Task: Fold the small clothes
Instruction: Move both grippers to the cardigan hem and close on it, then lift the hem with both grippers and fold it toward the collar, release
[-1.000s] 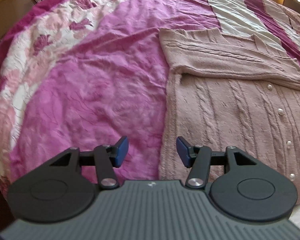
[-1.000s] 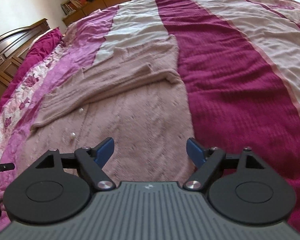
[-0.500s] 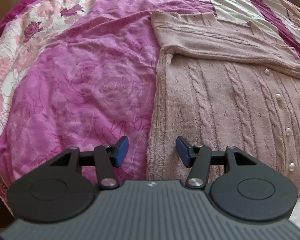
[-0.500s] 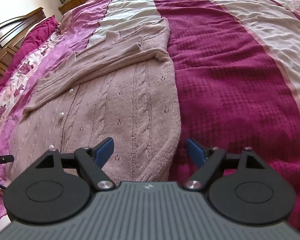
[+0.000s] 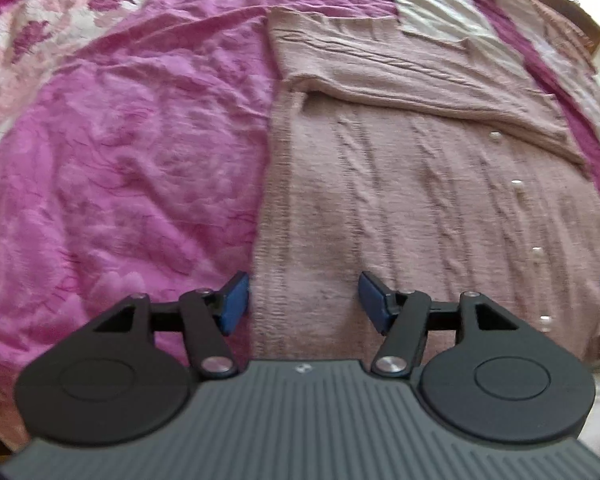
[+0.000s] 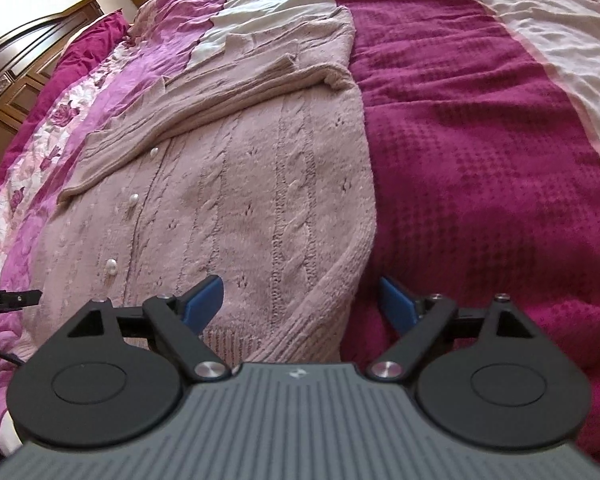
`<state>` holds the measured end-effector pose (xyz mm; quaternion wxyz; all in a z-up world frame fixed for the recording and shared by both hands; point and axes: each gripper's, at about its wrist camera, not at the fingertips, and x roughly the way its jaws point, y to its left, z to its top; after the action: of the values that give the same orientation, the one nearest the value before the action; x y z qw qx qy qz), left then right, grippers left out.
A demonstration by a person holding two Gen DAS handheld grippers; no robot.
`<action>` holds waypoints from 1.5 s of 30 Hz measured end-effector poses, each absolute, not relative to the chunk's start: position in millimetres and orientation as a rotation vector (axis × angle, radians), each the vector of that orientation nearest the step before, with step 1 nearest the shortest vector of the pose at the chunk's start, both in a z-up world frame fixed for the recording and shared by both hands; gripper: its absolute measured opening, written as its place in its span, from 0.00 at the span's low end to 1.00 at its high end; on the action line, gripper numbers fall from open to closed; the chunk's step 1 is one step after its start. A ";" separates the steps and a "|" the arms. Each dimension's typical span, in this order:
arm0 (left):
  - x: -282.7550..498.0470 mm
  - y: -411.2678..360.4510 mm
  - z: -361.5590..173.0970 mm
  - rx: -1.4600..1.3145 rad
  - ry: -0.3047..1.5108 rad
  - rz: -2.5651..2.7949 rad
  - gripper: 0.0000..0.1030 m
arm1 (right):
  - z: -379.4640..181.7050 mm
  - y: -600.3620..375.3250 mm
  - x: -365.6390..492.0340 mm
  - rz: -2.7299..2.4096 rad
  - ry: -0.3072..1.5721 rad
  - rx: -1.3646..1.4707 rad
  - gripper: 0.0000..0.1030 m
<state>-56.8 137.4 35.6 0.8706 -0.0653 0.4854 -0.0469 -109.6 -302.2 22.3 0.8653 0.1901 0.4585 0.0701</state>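
Note:
A dusty-pink cable-knit cardigan (image 5: 428,184) with pearl buttons lies flat on the bed, both sleeves folded across its chest. My left gripper (image 5: 303,300) is open and empty, its jaws straddling the cardigan's lower left hem corner just above the cloth. In the right wrist view the cardigan (image 6: 252,184) fills the left half. My right gripper (image 6: 302,300) is open and empty, its jaws straddling the lower right hem corner, with the right finger over the bedspread.
The bed is covered by a magenta floral spread (image 5: 112,168) on the left and a dark magenta and cream striped spread (image 6: 480,132) on the right. A wooden headboard (image 6: 24,56) and shelves stand at the far left. A black tip of the other gripper (image 6: 8,299) shows at the left edge.
Both grippers have moved down and forward toward the cardigan's bottom hem, each now over a lower corner. Both stayed open. The cardigan has not moved.

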 end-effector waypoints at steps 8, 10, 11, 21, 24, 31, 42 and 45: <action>-48.0 133.2 24.6 -0.178 1.008 -0.141 0.46 | 20.0 -307.4 -108.7 0.173 0.946 0.398 0.64; -46.1 132.9 25.8 -0.209 1.000 -0.164 0.22 | 20.7 -310.8 -108.9 0.169 0.942 0.404 0.48; -46.0 132.9 25.7 -0.232 1.001 -0.176 0.19 | 20.6 -312.9 -108.9 0.166 0.942 0.412 0.40; -52.9 139.3 38.1 -0.314 0.922 -0.179 0.13 | 21.5 -332.6 -109.5 0.253 0.863 0.618 0.10; -53.1 142.6 48.0 -0.354 0.874 -0.181 0.12 | 27.6 -338.6 -107.8 0.278 0.789 0.699 0.10; -40.6 151.7 75.9 -0.454 0.741 -0.151 0.12 | 44.0 -352.2 -87.2 0.267 0.617 0.800 0.09; 20.9 141.6 85.3 -0.505 0.659 -0.050 0.12 | 39.9 -361.7 -26.6 0.157 0.496 0.863 0.09; 40.2 140.4 75.1 -0.514 0.671 -0.012 0.12 | 31.6 -360.4 -13.1 0.101 0.482 0.851 0.09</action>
<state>40.2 140.4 75.1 0.9120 -0.2494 0.3257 -0.0058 -13.1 -360.4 31.6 0.8816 0.4086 0.2313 0.0486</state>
